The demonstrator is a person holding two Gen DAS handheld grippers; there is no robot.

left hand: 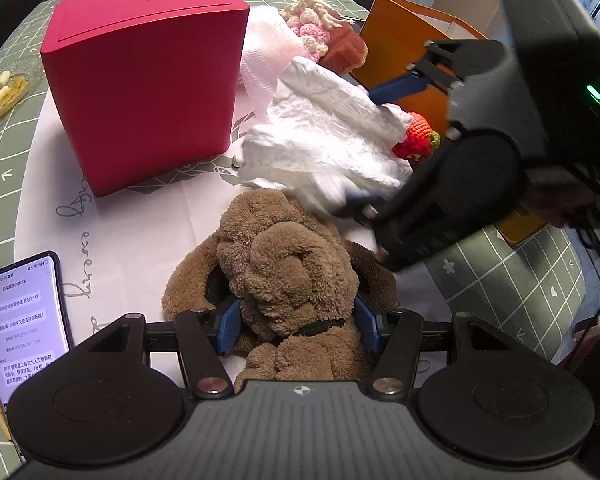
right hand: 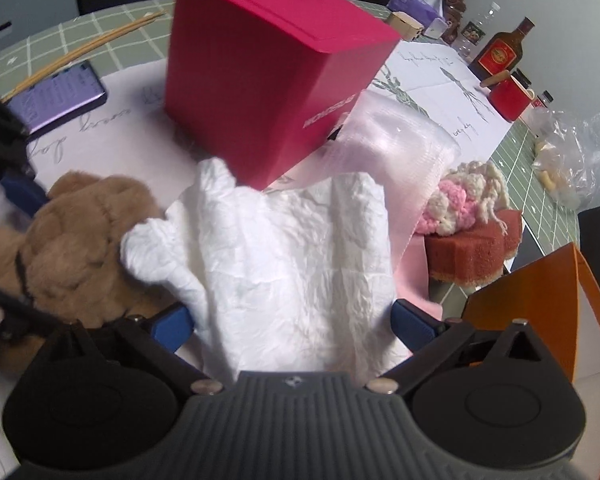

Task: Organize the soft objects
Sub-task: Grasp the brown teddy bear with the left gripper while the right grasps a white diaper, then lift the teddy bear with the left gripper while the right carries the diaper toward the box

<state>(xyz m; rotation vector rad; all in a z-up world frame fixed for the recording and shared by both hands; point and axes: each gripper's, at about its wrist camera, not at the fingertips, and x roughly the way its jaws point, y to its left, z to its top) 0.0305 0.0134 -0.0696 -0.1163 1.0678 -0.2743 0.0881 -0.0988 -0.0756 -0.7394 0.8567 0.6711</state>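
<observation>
My left gripper (left hand: 298,328) is shut on a brown plush dog (left hand: 284,268), its blue pads pressing the toy's neck on the white mat. The dog also shows in the right wrist view (right hand: 76,232). My right gripper (right hand: 292,326) has its jaws wide around a crumpled white cloth (right hand: 284,264) that fills the gap; whether the pads grip it is unclear. In the left wrist view the right gripper (left hand: 384,148) straddles that cloth (left hand: 324,140). A red crocheted strawberry (left hand: 418,136) lies behind the cloth. A pink and cream crocheted piece (right hand: 464,200) rests on a brown sponge (right hand: 476,252).
A large red box (left hand: 144,76) stands behind the toys. An orange paper bag (right hand: 540,300) stands open at the right. A lit phone (left hand: 24,320) lies at the left. Pink bubble wrap (right hand: 392,160) leans on the box. A bottle (right hand: 500,50) and a red mug (right hand: 510,98) stand far back.
</observation>
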